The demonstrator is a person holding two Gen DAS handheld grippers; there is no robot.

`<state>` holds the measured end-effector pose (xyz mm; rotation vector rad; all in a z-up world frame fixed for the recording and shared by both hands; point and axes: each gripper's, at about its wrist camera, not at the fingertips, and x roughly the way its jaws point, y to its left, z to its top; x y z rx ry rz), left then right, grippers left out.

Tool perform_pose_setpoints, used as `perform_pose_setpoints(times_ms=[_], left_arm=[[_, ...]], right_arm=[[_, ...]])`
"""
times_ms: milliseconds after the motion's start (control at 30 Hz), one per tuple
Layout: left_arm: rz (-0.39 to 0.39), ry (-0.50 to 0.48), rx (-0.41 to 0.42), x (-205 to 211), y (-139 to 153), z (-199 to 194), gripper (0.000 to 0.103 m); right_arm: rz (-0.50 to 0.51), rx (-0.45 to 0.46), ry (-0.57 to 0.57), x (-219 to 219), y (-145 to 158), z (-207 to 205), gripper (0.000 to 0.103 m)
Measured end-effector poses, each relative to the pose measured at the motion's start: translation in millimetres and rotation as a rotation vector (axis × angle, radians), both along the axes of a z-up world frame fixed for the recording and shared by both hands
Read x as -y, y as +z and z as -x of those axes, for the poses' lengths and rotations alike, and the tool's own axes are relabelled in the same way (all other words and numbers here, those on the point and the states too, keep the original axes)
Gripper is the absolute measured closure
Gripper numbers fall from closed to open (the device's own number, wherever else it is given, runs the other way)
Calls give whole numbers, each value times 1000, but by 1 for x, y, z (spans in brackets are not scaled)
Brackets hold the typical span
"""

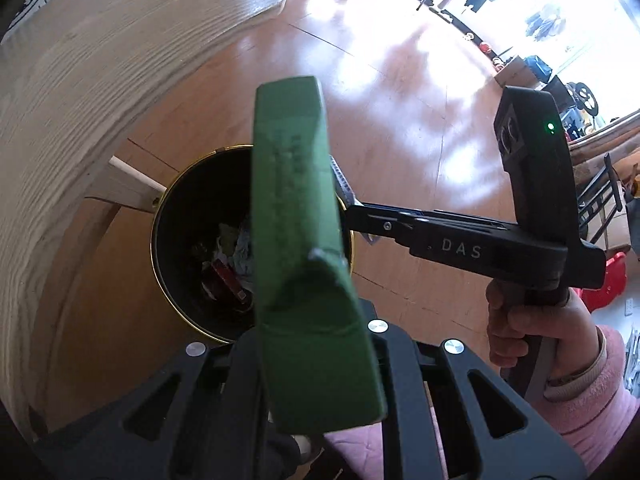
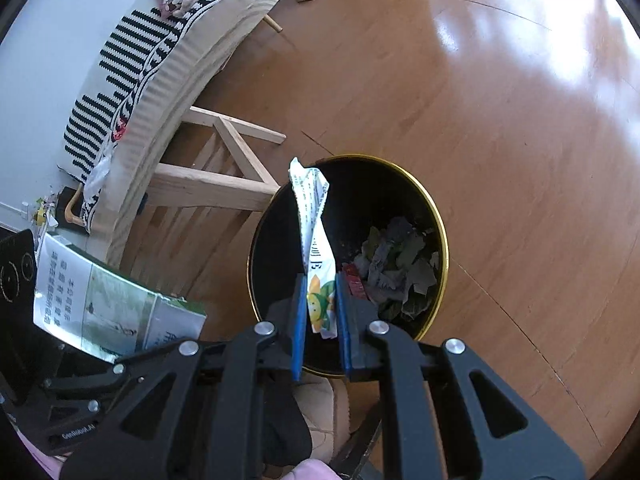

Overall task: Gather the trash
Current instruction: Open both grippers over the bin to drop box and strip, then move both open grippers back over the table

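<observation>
A black bin with a gold rim (image 2: 436, 216) stands on the floor, with crumpled paper and leaves (image 2: 400, 268) at its bottom. My right gripper (image 2: 322, 280) is shut on a crumpled white wrapper (image 2: 314, 216) printed in yellow and green. The wrapper hangs over the bin's mouth. My left gripper (image 1: 316, 344) is shut on a green carton (image 1: 296, 220), which hides its fingertips and part of the bin (image 1: 160, 216). The same carton (image 2: 112, 300) shows a white printed side at the lower left of the right wrist view. The right gripper (image 1: 352, 208) reaches in from the right.
A light wooden table (image 1: 80, 100) with slanted legs (image 2: 224, 184) stands right beside the bin. A black-and-white striped cloth (image 2: 128, 64) lies on it. A hand in a pink sleeve (image 1: 560, 340) holds the right gripper. Bare wooden floor (image 2: 500, 100) stretches beyond the bin.
</observation>
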<state>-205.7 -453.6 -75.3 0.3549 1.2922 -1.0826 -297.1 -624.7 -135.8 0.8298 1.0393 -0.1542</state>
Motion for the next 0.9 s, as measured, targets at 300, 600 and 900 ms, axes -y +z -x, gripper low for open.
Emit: perform_pose_setpoints(times_ms=[300,600,900], left_arm=[[24,30,15,-5,1,2,6],[136,316,156,-62,91,-77,6],[-32,645,229,-204,126,-222,6]], right_arm=[[-11,-7,-91,19,12,4,8],[368,-38,-101,6,68,-30,7],[446,113,158,-57,139,-173,7]])
